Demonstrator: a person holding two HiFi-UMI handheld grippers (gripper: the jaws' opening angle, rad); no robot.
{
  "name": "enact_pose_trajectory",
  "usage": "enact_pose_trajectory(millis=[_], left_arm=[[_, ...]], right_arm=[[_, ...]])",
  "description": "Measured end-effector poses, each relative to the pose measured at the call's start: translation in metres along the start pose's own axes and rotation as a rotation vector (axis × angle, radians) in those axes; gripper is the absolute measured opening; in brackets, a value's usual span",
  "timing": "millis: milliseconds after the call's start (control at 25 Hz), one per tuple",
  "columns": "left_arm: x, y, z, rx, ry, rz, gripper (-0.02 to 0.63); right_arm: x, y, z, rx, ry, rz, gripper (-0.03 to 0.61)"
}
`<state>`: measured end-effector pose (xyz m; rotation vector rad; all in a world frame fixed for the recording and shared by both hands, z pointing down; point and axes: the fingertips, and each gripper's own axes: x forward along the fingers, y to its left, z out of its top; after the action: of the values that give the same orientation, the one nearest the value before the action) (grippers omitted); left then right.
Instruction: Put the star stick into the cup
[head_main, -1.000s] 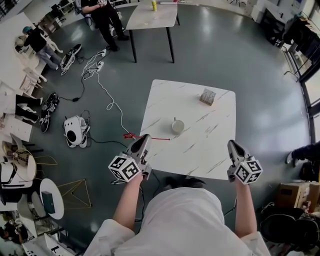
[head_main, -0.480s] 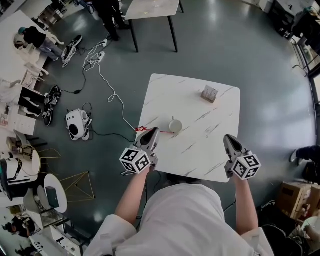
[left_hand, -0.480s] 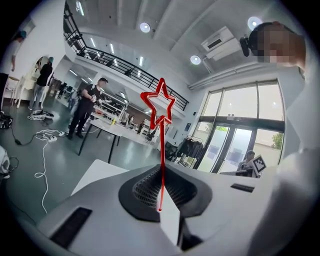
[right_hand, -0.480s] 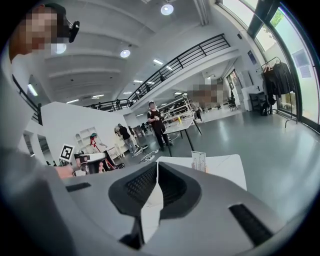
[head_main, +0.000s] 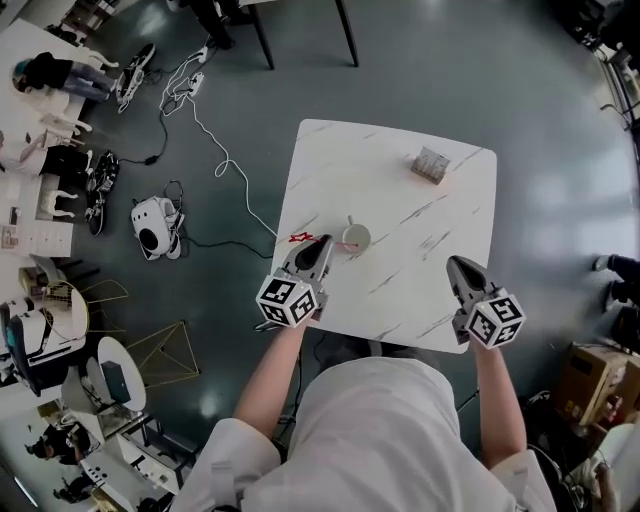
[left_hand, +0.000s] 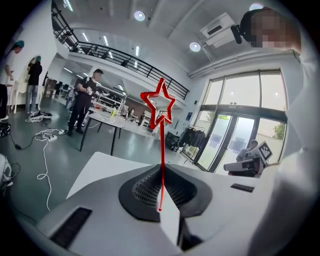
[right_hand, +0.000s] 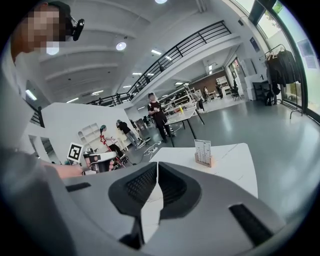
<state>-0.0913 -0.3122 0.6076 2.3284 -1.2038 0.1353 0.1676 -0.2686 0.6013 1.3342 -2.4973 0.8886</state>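
The red star stick (head_main: 299, 239) is pinched in my shut left gripper (head_main: 322, 247) over the near left part of the white marble table (head_main: 400, 200). Its star points left past the table edge, and its plain end reaches the near side of the white cup (head_main: 356, 237). In the left gripper view the star stick (left_hand: 160, 107) stands up from my left gripper (left_hand: 161, 196); the cup is hidden there. My right gripper (head_main: 459, 267) hovers shut and empty over the table's near right edge. In its own view my right gripper (right_hand: 157, 176) holds nothing.
A small card holder (head_main: 432, 165) stands at the table's far right, also visible as the card holder (right_hand: 202, 152) in the right gripper view. A white device (head_main: 152, 232) and cables (head_main: 225, 165) lie on the floor to the left. People stand in the background.
My left gripper has carried the star stick forward and right, from off the table's near left corner up to the cup. The right gripper has barely moved.
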Motion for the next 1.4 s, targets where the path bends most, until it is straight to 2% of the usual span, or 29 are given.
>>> enact_pose_trajectory(millis=[480,720,1240,1320,1400], left_arm=[[0.050,0.033,-0.056,-0.003,0.094,0.042,0.023],[0.064,0.042,-0.080,0.026,0.135,0.096,0.023],[0.073,0.055,-0.113,-0.060,0.176,0.129,0.026],[0.073,0.053,-0.117,-0.068,0.187,0.124,0.042],[0.073,0.052,-0.121,-0.074,0.199,0.118,0.087]], right_arm=[[0.035,-0.011,-0.029,0.023,0.104,0.023,0.027],[0.043,-0.012,-0.054,0.047,0.164,0.026,0.026],[0.047,-0.013,-0.073,0.065,0.216,0.030,0.027],[0.047,-0.015,-0.075,0.068,0.220,0.028,0.026],[0.046,-0.016,-0.076,0.071,0.223,0.028,0.026]])
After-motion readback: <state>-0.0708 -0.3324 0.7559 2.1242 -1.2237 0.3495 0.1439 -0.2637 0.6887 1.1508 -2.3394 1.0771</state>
